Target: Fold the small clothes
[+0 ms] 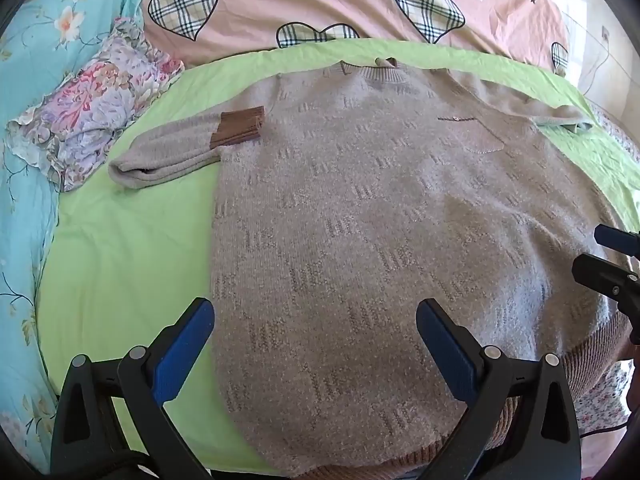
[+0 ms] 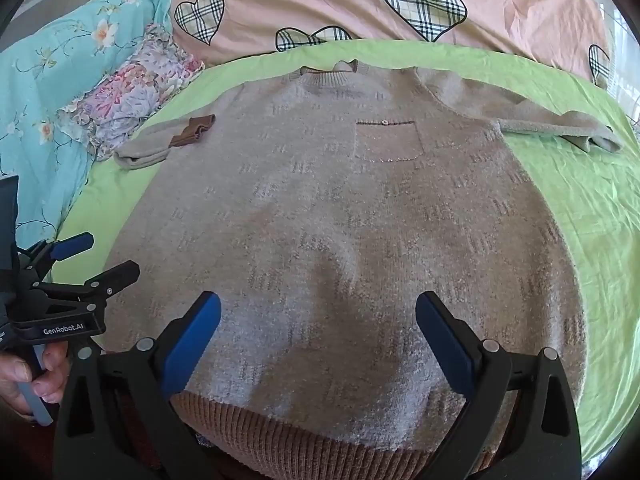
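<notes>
bright, even daylight; soft shadows on the sweater [image 2: 340,220]; sharp focus; heavy fisheye bending, dark corners.

both looking from low at the bed's near edge toward its far edge, close over the sweater [image 1: 360,220], left view nearer its left side; both sharing sweater [image 2: 340,220] and green sheet [image 1: 120,260].

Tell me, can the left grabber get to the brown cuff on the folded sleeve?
Probably yes: the left gripper is open and empty, and only flat sweater and green sheet lie before the brown cuff.
</notes>
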